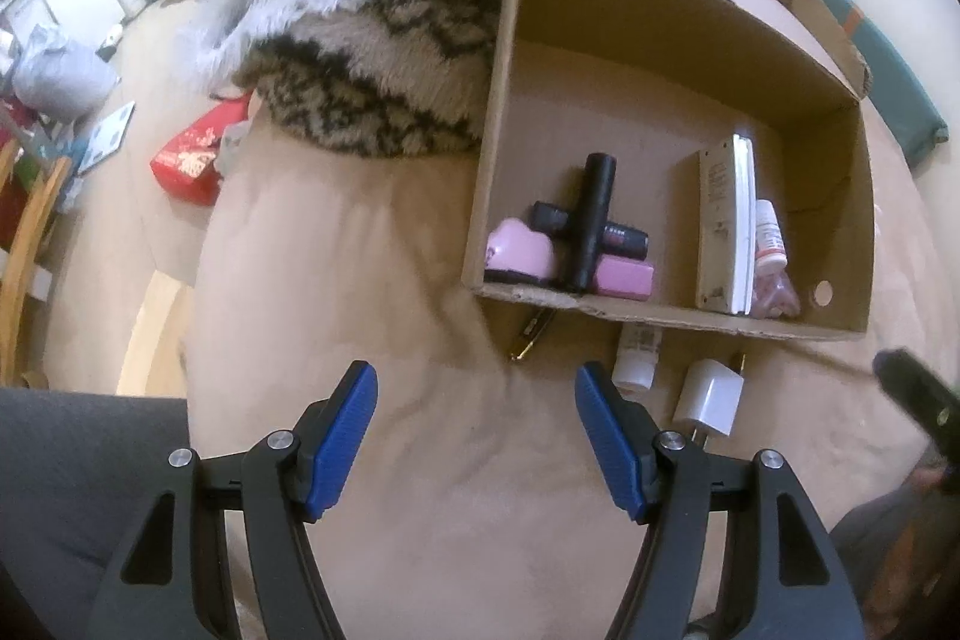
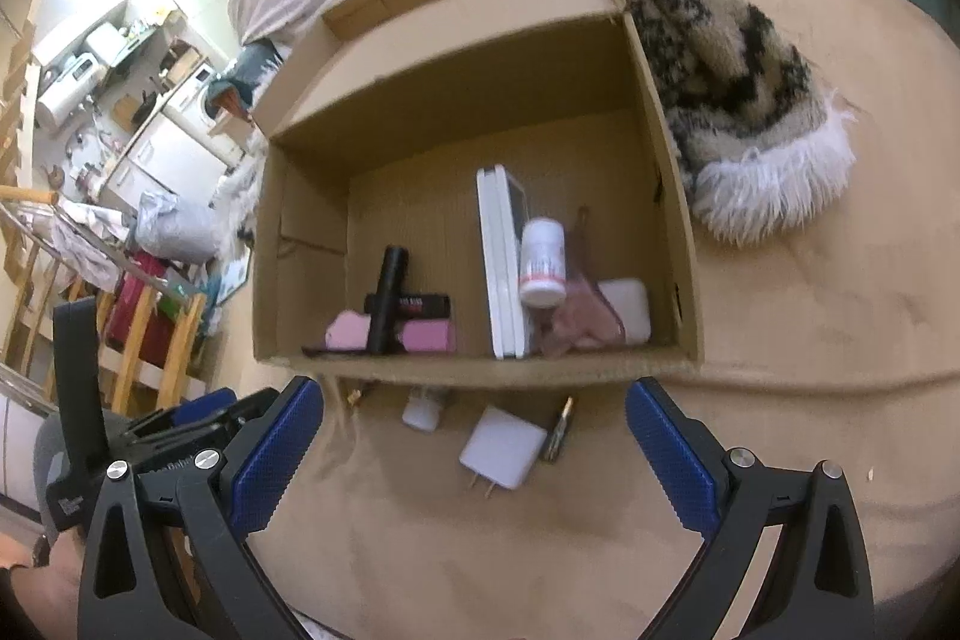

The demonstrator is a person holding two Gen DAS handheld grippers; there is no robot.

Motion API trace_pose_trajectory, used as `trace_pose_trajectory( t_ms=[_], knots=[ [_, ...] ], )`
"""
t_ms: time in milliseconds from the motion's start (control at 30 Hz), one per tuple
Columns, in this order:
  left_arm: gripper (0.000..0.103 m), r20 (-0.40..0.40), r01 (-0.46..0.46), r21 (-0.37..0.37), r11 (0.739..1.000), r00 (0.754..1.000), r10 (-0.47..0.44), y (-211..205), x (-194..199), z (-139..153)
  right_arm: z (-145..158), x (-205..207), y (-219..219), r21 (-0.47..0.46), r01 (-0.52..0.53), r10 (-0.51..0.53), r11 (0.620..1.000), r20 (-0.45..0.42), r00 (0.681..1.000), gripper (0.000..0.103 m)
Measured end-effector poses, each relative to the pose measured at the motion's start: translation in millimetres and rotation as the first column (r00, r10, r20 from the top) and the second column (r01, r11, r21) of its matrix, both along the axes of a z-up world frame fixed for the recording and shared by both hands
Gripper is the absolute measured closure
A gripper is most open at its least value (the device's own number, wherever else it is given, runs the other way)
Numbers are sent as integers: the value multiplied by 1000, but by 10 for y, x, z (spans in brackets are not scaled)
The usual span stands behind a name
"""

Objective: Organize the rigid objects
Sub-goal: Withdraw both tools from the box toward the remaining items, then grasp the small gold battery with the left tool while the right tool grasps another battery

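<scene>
Both hand-held grippers sit closest to the lens: the left hand-held gripper (image 1: 476, 388) and the right hand-held gripper (image 2: 474, 409) each hover over the beige bed cover (image 1: 372, 280) with blue pads spread apart and nothing between them. Beyond them stands the open cardboard box (image 2: 678, 244), resting on the bed beside a patterned furry blanket (image 2: 738, 100). Inside the box, a flat white device (image 2: 501, 268) stands on edge, with a white pill bottle (image 2: 543, 259) just beside it; toward the other wall a black cylinder (image 1: 591, 220) lies across pink items (image 1: 624, 277). Outside, near the box's front wall, a white charger plug (image 2: 501, 445) lies on the cover, a small white bottle (image 2: 423, 409) near it and a thin dark pen-like piece (image 2: 561, 430) just beside the plug.
</scene>
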State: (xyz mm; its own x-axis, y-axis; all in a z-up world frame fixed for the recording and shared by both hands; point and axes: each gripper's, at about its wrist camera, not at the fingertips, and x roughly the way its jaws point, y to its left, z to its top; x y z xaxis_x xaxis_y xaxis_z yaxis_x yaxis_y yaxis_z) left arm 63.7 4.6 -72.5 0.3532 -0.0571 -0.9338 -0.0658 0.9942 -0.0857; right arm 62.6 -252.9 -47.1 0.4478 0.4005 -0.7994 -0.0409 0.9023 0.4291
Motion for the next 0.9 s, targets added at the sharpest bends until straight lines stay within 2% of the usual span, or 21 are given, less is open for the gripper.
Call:
trace_pose_trajectory(
  t_ms=[300, 533, 633, 700, 767, 900],
  knots=[
    [33, -70, -15, -45, 999, 997, 12, 8, 42, -195, -282, 49, -29, -19, 31, -33, 999, -119, 992, 0],
    [33, -117, -126, -57, 990, 986, 118, 199, 119, -354, -529, 128, -188, 31, 111, -102, 993, -223, 969, 0],
    [33, -116, -140, -72, 988, 985, 131, 196, 145, -412, -618, 166, -228, 53, 140, -122, 989, -258, 958, 0],
    [33, -106, -110, -77, 991, 989, 101, 91, 169, -436, -659, 193, -245, 66, 152, -129, 986, -276, 953, 0],
    [33, -117, -41, -64, 997, 993, 34, -78, 221, -493, -688, 207, -228, 75, 154, -127, 985, -289, 949, 0],
    [35, -110, 31, 25, 999, 994, -28, -302, 363, -647, -727, 236, -201, 84, 148, -116, 985, -304, 946, 0]
  ],
)
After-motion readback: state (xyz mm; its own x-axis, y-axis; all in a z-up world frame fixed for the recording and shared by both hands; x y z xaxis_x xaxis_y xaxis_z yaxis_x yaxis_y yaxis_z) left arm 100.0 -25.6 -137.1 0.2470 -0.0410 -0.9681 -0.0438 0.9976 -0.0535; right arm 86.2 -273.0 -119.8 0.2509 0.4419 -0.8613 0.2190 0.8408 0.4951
